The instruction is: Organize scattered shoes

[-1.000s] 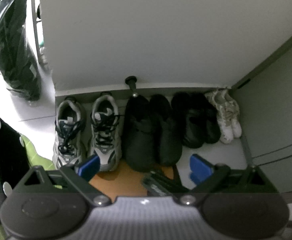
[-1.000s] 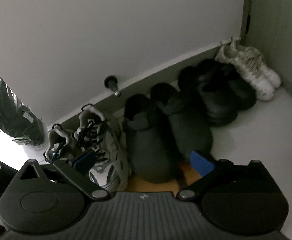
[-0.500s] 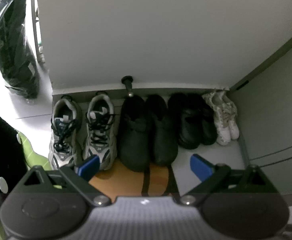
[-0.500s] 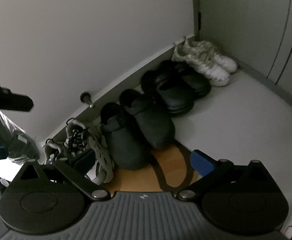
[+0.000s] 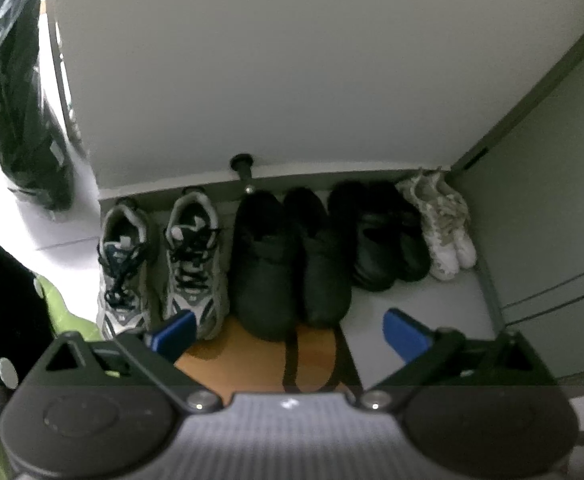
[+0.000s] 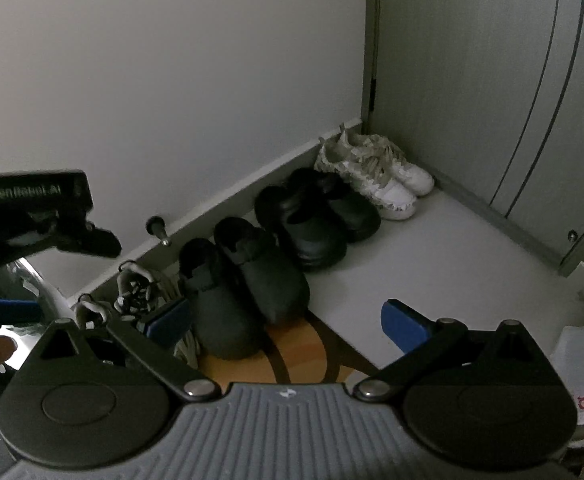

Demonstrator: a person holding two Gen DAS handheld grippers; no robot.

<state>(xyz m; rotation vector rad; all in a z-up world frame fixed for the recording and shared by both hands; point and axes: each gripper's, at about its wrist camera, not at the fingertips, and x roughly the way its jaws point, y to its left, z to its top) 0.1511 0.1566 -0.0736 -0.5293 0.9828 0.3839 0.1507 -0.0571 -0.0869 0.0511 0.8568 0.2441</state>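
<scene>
Both my left gripper and right gripper hang released, empty. The shoes sit paired along the far wall. They look light and soft; I'd pinch a heel collar.

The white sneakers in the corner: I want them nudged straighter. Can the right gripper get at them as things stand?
Probably yes. The right gripper is open and empty, and bare floor leads to the white sneakers, beside the black clogs.
</scene>
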